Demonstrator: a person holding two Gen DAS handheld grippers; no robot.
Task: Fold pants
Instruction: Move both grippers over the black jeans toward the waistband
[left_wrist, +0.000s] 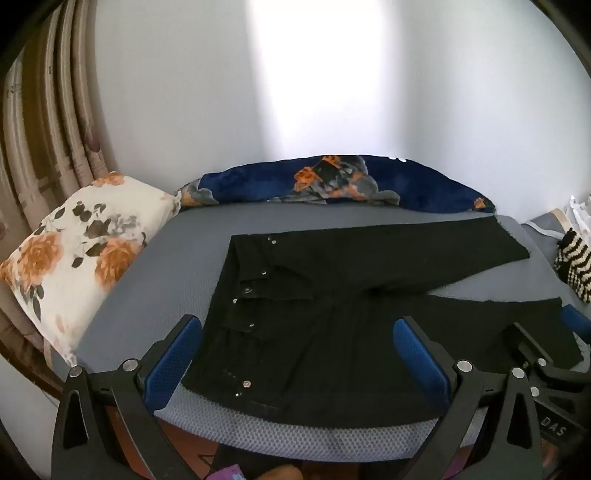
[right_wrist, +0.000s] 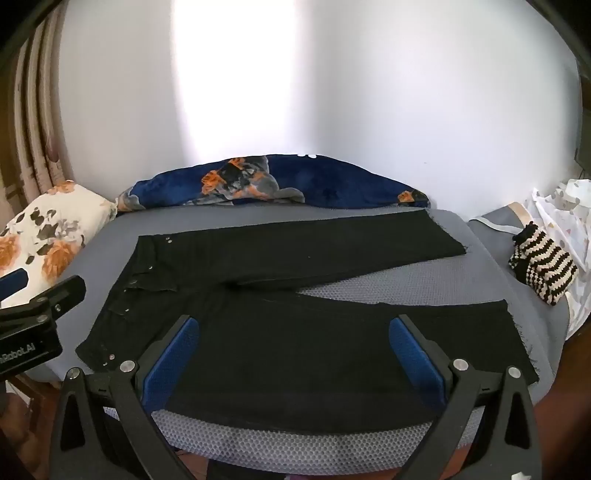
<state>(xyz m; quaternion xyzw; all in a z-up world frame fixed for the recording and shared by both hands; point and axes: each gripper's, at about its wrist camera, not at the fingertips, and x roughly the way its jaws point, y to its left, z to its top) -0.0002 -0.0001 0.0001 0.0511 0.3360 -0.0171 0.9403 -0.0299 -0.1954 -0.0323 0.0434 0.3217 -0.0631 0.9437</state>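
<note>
Black pants (left_wrist: 332, 295) lie spread flat on a grey mattress (left_wrist: 155, 273), waistband with metal studs to the left, both legs fanning out to the right. They also show in the right wrist view (right_wrist: 303, 332). My left gripper (left_wrist: 295, 354) is open and empty, hovering over the near waist and hip area. My right gripper (right_wrist: 295, 354) is open and empty, hovering over the near leg. The right gripper's body (left_wrist: 546, 365) shows at the right edge of the left wrist view; the left gripper's body (right_wrist: 33, 317) shows at the left edge of the right wrist view.
A white floral pillow (left_wrist: 74, 254) lies at the mattress's left end. A dark blue floral blanket (left_wrist: 332, 181) runs along the wall behind. A striped knit item (right_wrist: 543, 269) and white cloth (right_wrist: 565, 218) sit at the right. The mattress's mesh front edge (right_wrist: 295, 443) is just below the grippers.
</note>
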